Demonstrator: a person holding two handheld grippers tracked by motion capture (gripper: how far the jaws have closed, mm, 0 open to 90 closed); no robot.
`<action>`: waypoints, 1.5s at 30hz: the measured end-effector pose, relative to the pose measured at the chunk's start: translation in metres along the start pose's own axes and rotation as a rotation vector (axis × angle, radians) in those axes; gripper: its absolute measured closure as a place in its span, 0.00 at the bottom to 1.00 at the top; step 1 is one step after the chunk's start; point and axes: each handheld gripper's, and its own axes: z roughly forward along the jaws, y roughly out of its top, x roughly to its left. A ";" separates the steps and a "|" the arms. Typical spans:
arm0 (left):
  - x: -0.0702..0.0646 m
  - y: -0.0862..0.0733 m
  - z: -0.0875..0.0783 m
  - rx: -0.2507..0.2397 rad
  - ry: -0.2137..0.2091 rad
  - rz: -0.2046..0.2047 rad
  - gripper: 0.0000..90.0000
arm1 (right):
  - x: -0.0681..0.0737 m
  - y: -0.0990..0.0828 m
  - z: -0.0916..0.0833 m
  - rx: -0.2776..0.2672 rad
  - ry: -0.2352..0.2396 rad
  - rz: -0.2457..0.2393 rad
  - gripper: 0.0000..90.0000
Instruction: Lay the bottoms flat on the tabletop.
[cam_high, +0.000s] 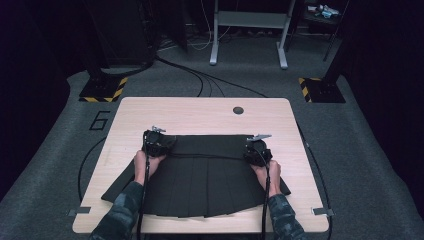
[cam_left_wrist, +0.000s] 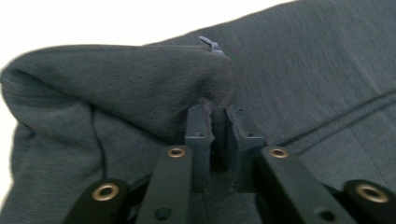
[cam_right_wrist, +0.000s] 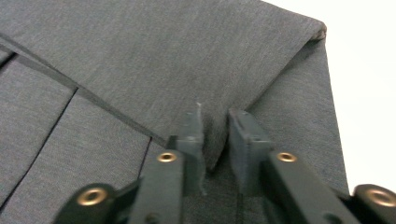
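A dark pleated skirt (cam_high: 205, 180) lies spread flat on a light wooden table (cam_high: 200, 112), its waistband toward the far side and its flared hem toward the person's edge. The skirt covers the middle and near part of the tabletop; the far strip of the table, with a round cable hole (cam_high: 238, 110), is bare.

The left gripper (cam_high: 156, 142) sits at the left end of the waistband, held by the left hand (cam_high: 142, 162). In the left gripper view, its 2 black jaws stand close together with a raised fold of the skirt fabric (cam_left_wrist: 140, 88) pinched between the pads; the cloth bunches up just beyond the tips, and a small thread tab (cam_left_wrist: 211, 45) sticks out at the waistband edge.

The right gripper (cam_high: 257, 150) sits at the right end of the waistband, held by the right hand (cam_high: 267, 175). In the right gripper view, its jaws are likewise drawn in on a narrow ridge of the skirt (cam_right_wrist: 163, 56), which rises between the pads; the corner of the waistband (cam_right_wrist: 320, 29) lies farther off against the pale tabletop, and pleat seams run off to the left.

Both forearms, in camouflage-patterned sleeves (cam_high: 120, 215), enter from the near edge. A cable (cam_high: 142, 200) trails back from each gripper across the skirt. The table stands on grey carpet (cam_high: 350, 150).
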 end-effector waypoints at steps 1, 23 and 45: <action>0.000 -0.002 0.000 -0.009 -0.002 0.000 0.91 | 0.001 -0.001 -0.001 -0.008 0.000 -0.008 0.90; 0.021 0.090 -0.024 -0.229 0.136 -0.116 0.85 | -0.031 0.108 -0.017 -0.097 -0.055 0.073 0.99; 0.034 0.021 -0.093 -0.243 0.134 -0.020 0.27 | -0.027 0.073 -0.057 -0.145 0.012 0.056 0.38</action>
